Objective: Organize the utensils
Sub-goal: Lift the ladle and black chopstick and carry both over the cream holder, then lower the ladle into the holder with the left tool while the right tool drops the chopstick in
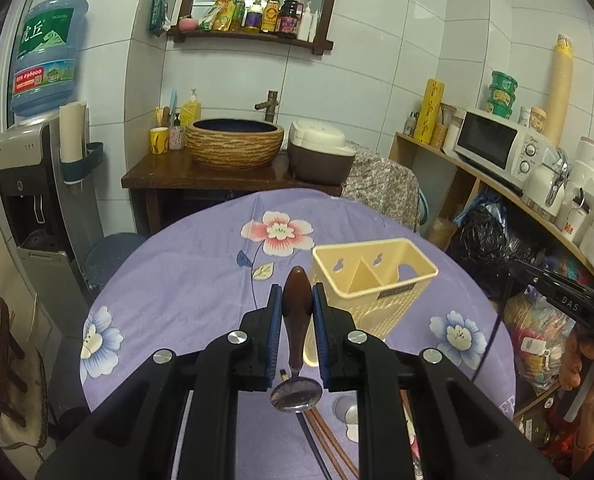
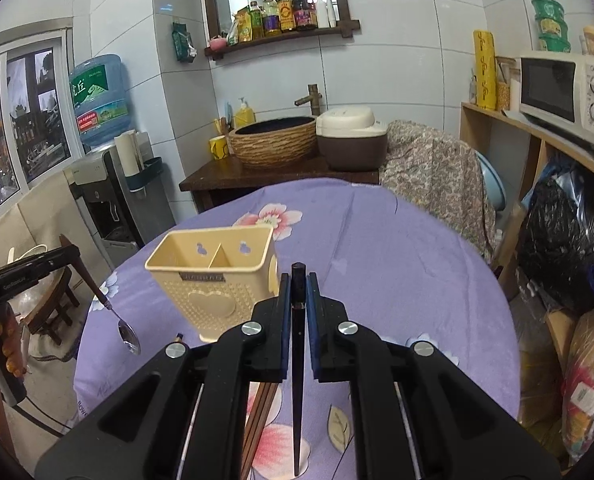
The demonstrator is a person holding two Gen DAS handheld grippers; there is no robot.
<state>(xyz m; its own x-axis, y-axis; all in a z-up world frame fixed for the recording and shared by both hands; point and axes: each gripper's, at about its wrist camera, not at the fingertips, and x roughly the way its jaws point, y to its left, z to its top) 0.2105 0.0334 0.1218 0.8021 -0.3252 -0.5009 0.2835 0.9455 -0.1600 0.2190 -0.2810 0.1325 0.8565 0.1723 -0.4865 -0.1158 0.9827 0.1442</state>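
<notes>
At the lower centre of the left wrist view, the left tongs (image 1: 297,312) are clamped on a wooden-handled spoon (image 1: 297,304), gripped at the fat part of the handle, with the metal bowl hanging down toward the camera. Over in the right wrist view, again low and central, the right tongs (image 2: 298,300) are pinched nearly together on a single dark chopstick (image 2: 297,360), its blunt end poking up between the pads and its tip pointing down to the bottom edge of the frame.

Both utensils are held up off the counter (image 2: 397,272), which is draped in a purple flowered cloth. The cream holder (image 2: 217,280) stands upright at centre left of the right view, just beyond and to the left of the right tongs; in the left view it sits just right of the spoon. Two compartments can be seen from above, and as far as can be made out, nothing has been dropped into either one yet.

So the score so far: two pieces picked up, none delivered. More work is waiting, too. Brown chopsticks (image 1: 337,444) are left lying on the cloth at the bottom of the left view, beneath the tongs, along with another dark stick beside them. By the look of it, the task is judged to be in its early stretch, with both carried pieces still to be lowered into the holder.
</notes>
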